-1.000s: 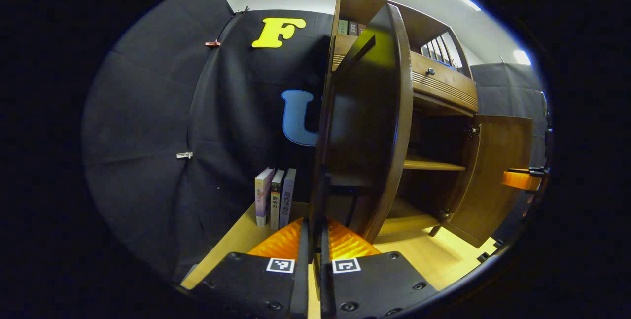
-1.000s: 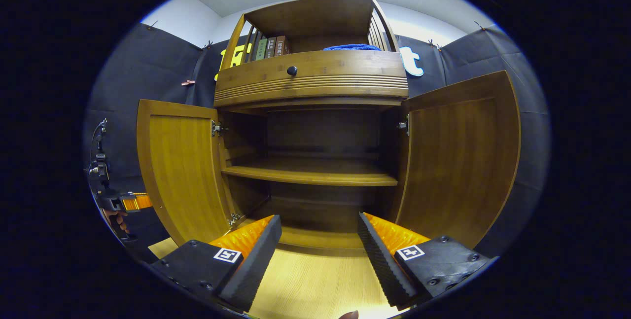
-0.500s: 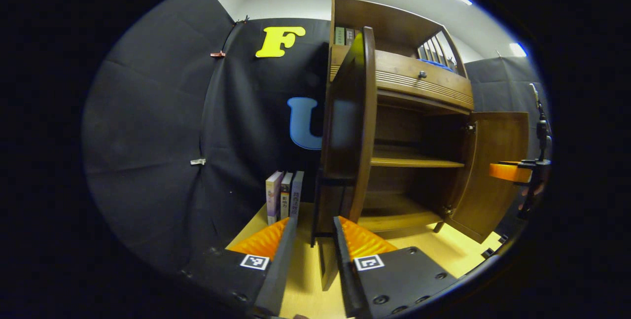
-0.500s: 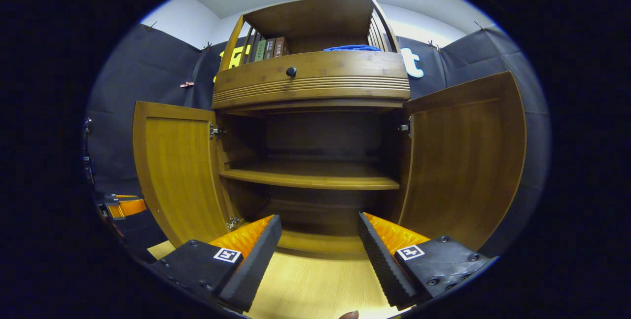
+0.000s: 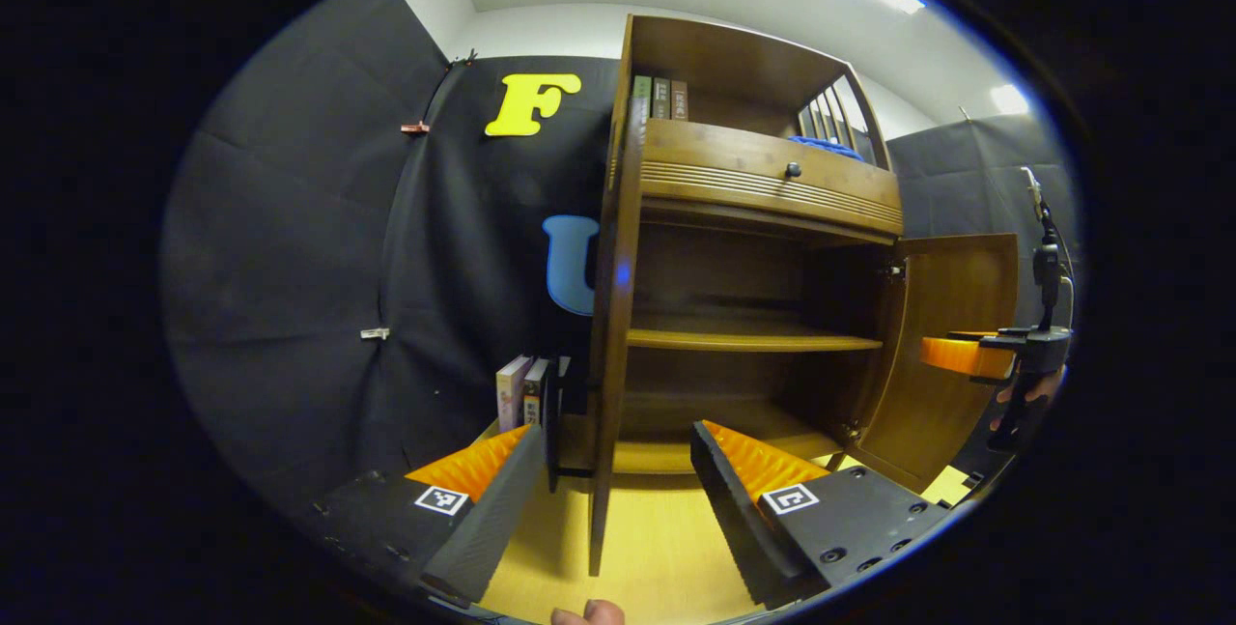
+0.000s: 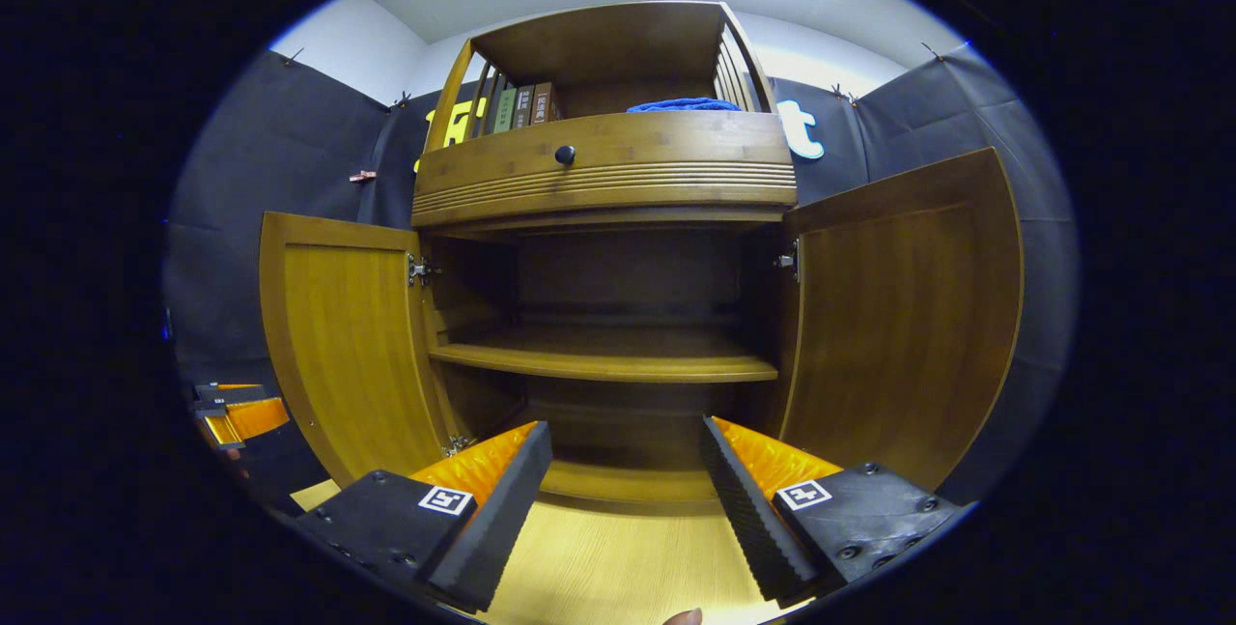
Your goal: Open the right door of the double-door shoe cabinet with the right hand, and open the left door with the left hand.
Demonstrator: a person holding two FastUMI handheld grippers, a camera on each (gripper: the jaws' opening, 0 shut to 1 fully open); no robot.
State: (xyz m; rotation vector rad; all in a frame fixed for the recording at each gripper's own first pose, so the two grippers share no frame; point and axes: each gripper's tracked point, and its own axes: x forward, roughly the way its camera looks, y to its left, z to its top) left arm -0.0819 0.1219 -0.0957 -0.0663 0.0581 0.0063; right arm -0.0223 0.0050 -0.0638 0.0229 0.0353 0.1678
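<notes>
A wooden double-door shoe cabinet (image 6: 608,181) stands on a pale wood floor (image 6: 618,567) with both doors swung wide open. In the right gripper view, seen from the front, the left door (image 6: 348,345) hangs open on the left and the right door (image 6: 898,316) on the right, baring a dark inside with one shelf (image 6: 603,364). The right gripper (image 6: 626,490) hovers before the opening, its fingers spread apart and holding nothing. In the left gripper view, the left gripper (image 5: 608,495) sits just in front of the left door's edge (image 5: 608,393), which lies between its spread fingers without touching them. Books (image 5: 517,393) stand on the floor beside the cabinet. More books (image 6: 521,108) and a blue cloth (image 6: 681,105) rest on top.
</notes>
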